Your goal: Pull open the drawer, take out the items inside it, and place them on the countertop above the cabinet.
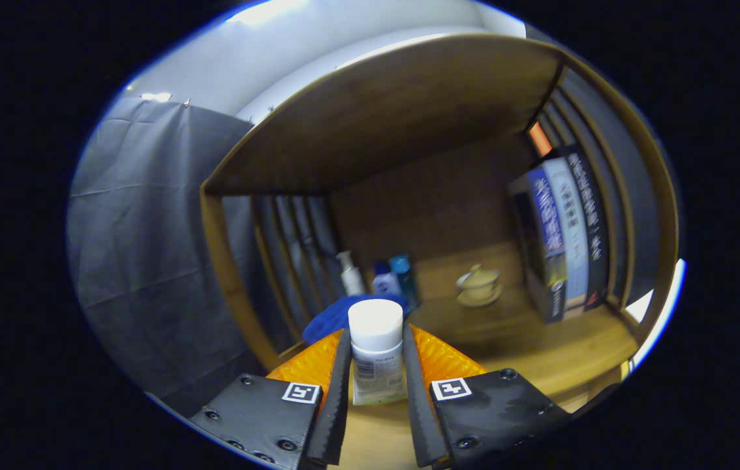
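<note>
The gripper (376, 356) is squeezing a small white bottle (377, 356), with one finger pressing on each side of it. The fingers are sitting only a little way apart, just as wide as the bottle. The bottle is standing straight up between them, showing a round white cap on top and a label with tiny writing below. It is hanging just above the wooden countertop (539, 346). Just beyond the fingers a blue thing (334, 313) is lying on the wood. Farther back, a pump bottle (350, 274) and two blue bottles (393, 277) are standing near the back wall. A small lidded cup on a saucer (478, 286) is sitting near them, and books (562, 238) are standing upright beside it
</note>
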Tool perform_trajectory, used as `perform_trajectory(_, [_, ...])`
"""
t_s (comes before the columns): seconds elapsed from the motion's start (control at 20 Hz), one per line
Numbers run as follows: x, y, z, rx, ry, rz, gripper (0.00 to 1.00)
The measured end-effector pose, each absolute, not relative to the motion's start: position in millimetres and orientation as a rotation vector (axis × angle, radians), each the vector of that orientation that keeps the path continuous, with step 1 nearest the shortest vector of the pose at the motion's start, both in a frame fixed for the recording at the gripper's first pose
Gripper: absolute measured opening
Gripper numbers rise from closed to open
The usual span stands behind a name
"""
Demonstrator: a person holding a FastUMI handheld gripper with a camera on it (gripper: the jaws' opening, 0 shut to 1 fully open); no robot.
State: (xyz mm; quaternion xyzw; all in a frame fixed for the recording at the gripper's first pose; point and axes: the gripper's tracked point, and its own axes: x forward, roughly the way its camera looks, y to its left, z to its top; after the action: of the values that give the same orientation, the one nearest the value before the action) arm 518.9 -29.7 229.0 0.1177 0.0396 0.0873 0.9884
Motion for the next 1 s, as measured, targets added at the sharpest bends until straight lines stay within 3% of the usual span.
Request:
perform_trajectory(0.15, [536.0, -71.3, 237.3, 0.115, -0.002, -0.011, 0.48])
perform_trajectory(0.4, [559.8, -75.1, 183.2, 0.156, 0.171, -0.021, 0.48])
perform_trajectory(0.65, [552.5, -70.4, 182.2, 0.098, 0.164, -0.034, 0.49])
perform_trajectory(1.0, [521.1, -59.0, 105.6, 0.231, 0.504, -0.034, 0.49])
